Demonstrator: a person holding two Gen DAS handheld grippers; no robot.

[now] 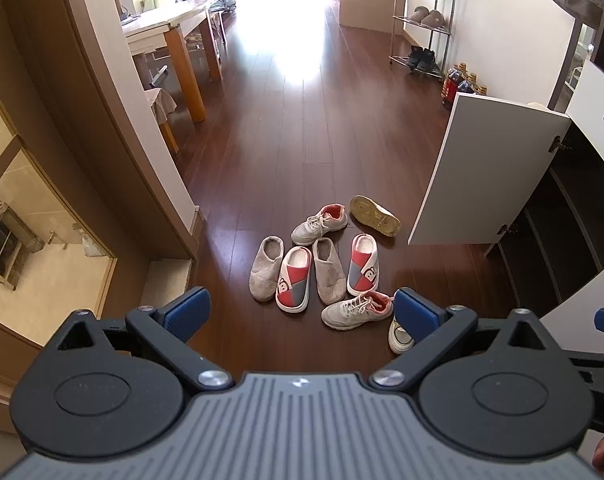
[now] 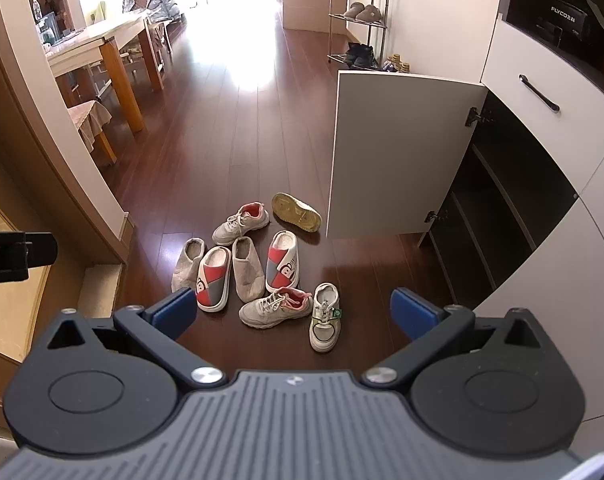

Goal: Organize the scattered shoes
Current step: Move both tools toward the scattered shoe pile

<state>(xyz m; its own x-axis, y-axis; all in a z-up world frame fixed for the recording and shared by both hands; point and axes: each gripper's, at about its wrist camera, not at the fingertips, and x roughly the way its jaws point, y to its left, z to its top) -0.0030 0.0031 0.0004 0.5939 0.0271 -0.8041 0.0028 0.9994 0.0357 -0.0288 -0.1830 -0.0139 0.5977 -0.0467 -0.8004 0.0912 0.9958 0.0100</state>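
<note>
Several shoes lie scattered on the dark wood floor. Two red-and-grey cartoon slippers [image 1: 295, 278] [image 2: 282, 266], two beige slippers [image 1: 266, 268] [image 2: 248, 270] and two grey-pink sneakers [image 1: 320, 224] [image 2: 276, 306] sit in a cluster. A white-green sneaker [image 2: 324, 318] stands at the near right, and its mate lies sole-up [image 2: 296, 212] at the far side. My left gripper [image 1: 302, 314] is open, held above and in front of the pile. My right gripper [image 2: 294, 312] is also open above the pile, nothing between its fingers.
A white shoe cabinet [image 2: 542, 208] stands on the right with its door [image 2: 398, 152] swung open and dark shelves inside. A wall corner [image 1: 150, 152] is on the left. A metal shoe rack [image 1: 426, 20], bottles, a cardboard box and a table [image 1: 162, 28] stand further back.
</note>
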